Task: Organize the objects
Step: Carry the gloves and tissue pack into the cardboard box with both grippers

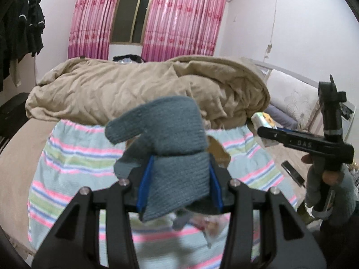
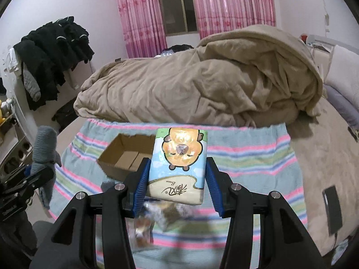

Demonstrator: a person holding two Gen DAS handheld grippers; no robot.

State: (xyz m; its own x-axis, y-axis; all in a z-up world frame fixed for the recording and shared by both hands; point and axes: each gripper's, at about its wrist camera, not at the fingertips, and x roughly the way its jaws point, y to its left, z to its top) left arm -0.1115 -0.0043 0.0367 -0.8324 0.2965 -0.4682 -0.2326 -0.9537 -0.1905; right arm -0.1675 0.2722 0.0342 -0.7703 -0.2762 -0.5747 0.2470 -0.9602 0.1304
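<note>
Both wrist views hover low over the striped blanket (image 1: 67, 157) – facing the window (image 2: 177, 4).

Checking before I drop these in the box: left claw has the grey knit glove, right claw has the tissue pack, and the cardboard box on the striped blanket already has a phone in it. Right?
Not quite. The cardboard box looks empty in the right wrist view; the phone lies on the bed to the right, off the striped blanket. The rest holds: left claw grips the grey knit glove, right claw grips the tissue pack.
</note>
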